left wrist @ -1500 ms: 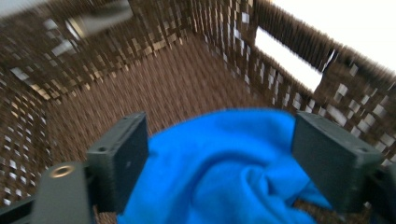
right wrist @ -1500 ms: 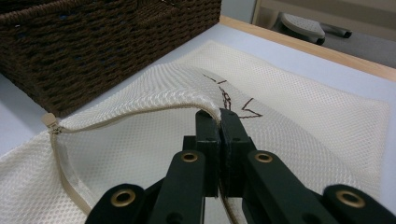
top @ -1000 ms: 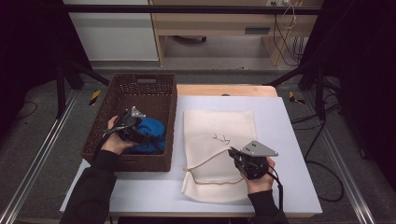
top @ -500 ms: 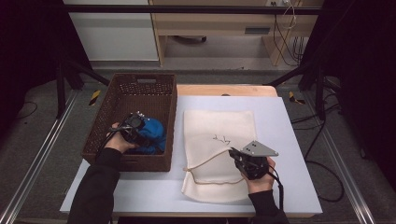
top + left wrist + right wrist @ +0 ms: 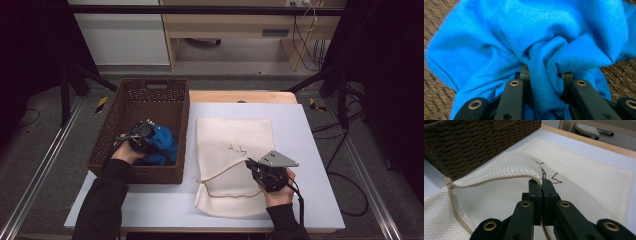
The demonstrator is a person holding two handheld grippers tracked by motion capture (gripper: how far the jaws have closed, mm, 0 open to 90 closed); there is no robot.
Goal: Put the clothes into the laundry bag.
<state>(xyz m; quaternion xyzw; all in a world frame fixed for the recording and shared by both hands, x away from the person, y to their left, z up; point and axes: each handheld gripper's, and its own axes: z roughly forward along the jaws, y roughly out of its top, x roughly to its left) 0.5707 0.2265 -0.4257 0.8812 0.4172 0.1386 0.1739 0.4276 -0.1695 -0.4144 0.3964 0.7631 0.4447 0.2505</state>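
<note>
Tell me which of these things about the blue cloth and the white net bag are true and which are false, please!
1. The blue cloth lies in the brown basket. True.
2. The left gripper has a fold of the blue cloth between its jaws. True; they have just been closing on it.
3. The right gripper is wide open above the bag. False: it is shut on the zipper edge of the mesh bag, lifting it.
4. The mesh bag is inside the basket. False: it lies on the table beside the basket.
5. The bag's mouth is open. True.
</note>
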